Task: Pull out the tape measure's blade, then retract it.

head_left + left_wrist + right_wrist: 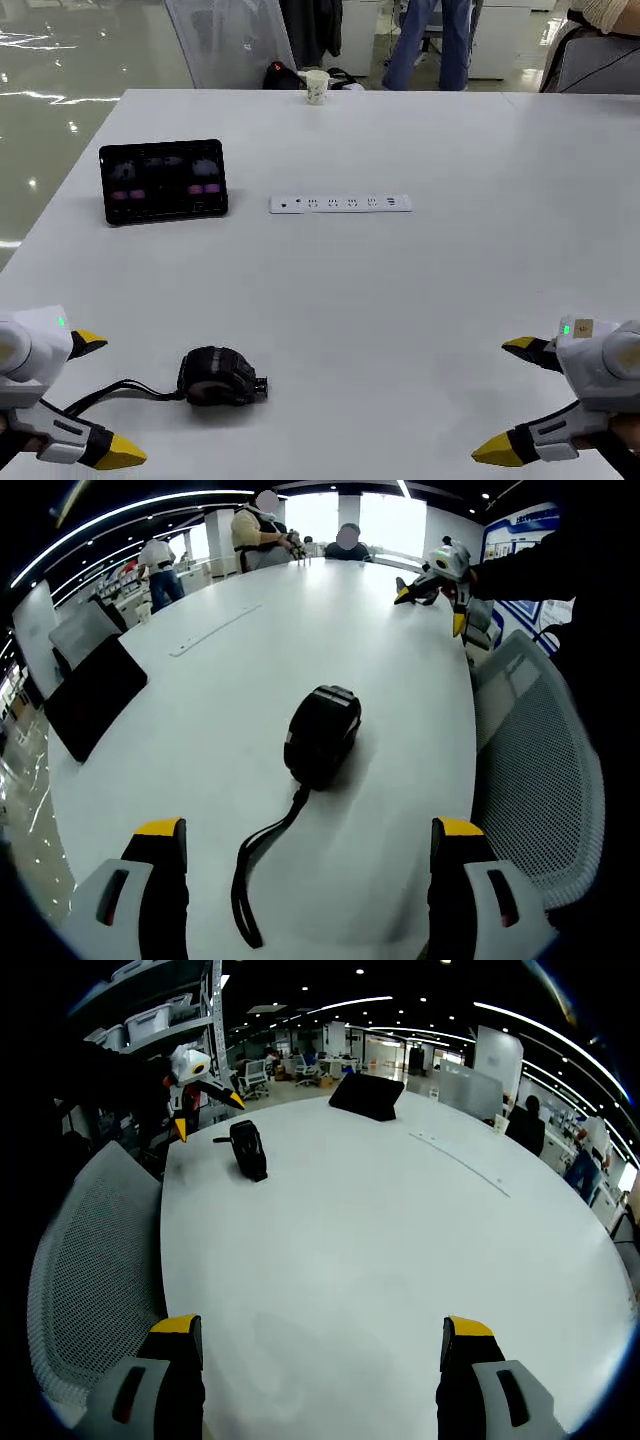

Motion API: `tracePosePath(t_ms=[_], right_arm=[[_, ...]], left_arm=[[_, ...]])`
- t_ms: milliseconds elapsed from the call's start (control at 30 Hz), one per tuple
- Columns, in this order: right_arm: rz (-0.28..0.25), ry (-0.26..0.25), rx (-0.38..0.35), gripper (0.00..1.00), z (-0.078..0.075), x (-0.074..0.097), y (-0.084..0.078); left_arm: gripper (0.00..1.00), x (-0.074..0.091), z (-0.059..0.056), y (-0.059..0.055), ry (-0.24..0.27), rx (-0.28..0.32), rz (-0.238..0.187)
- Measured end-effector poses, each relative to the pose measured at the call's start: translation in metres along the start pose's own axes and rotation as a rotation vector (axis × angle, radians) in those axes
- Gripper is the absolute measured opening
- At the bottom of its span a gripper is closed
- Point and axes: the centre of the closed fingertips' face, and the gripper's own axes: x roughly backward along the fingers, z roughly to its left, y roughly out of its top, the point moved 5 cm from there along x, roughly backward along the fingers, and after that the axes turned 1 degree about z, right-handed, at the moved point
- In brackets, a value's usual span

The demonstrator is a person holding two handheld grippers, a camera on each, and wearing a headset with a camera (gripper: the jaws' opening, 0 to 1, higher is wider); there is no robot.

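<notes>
White tabletop [400,300] | my left gripper [105,398] spread, holding nothing | tape measure [218,376] lies just right of it; I judge the case hard, smooth, fairly heavy: clamp its flat sides | right gripper [507,398] spread, well apart.

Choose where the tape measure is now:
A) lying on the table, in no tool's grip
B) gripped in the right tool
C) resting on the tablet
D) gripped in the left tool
A: the tape measure lies on the table ahead of the open left tool, and nothing grips it.
</notes>
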Motion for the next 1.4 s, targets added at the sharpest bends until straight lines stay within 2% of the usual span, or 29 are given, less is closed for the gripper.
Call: tracePosePath(t_ms=[333, 433, 467, 567, 733, 833, 933, 1067, 1167, 1400], right_arm=[[-0.012, 0.038, 0.048, 0.99, 0.002, -0.018, 0.021], [-0.020, 0.050, 0.062, 0.99, 0.004, -0.025, 0.029], [-0.021, 0.053, 0.066, 0.99, 0.005, -0.026, 0.031], [-0.026, 0.060, 0.076, 0.99, 0.006, -0.029, 0.037], [-0.028, 0.077, 0.098, 0.99, 0.008, -0.038, 0.048], [-0.029, 0.087, 0.113, 0.99, 0.009, -0.045, 0.054], [-0.024, 0.099, 0.132, 0.99, 0.010, -0.053, 0.059], [-0.011, 0.122, 0.155, 0.99, 0.015, -0.063, 0.063], [0.002, 0.141, 0.173, 0.99, 0.018, -0.072, 0.066], [-0.007, 0.163, 0.178, 0.99, 0.021, -0.085, 0.079]], left_arm=[[0.97, -0.014, 0.001, 0.021, -0.040, -0.057, 0.025], [0.94, -0.019, -0.004, 0.024, -0.074, -0.026, 0.055], [0.93, -0.021, -0.004, 0.024, -0.073, -0.035, 0.060], [0.93, -0.027, -0.004, 0.026, -0.086, -0.092, 0.090], [0.92, -0.036, -0.002, 0.035, -0.099, -0.155, 0.108], [0.91, -0.041, -0.005, 0.042, -0.108, -0.203, 0.122], [0.90, -0.045, -0.005, 0.047, -0.115, -0.236, 0.137], [0.89, -0.051, -0.006, 0.056, -0.137, -0.262, 0.135], [0.86, -0.058, -0.003, 0.059, -0.146, -0.306, 0.164], [0.82, -0.072, -0.006, 0.060, -0.186, -0.364, 0.188]])
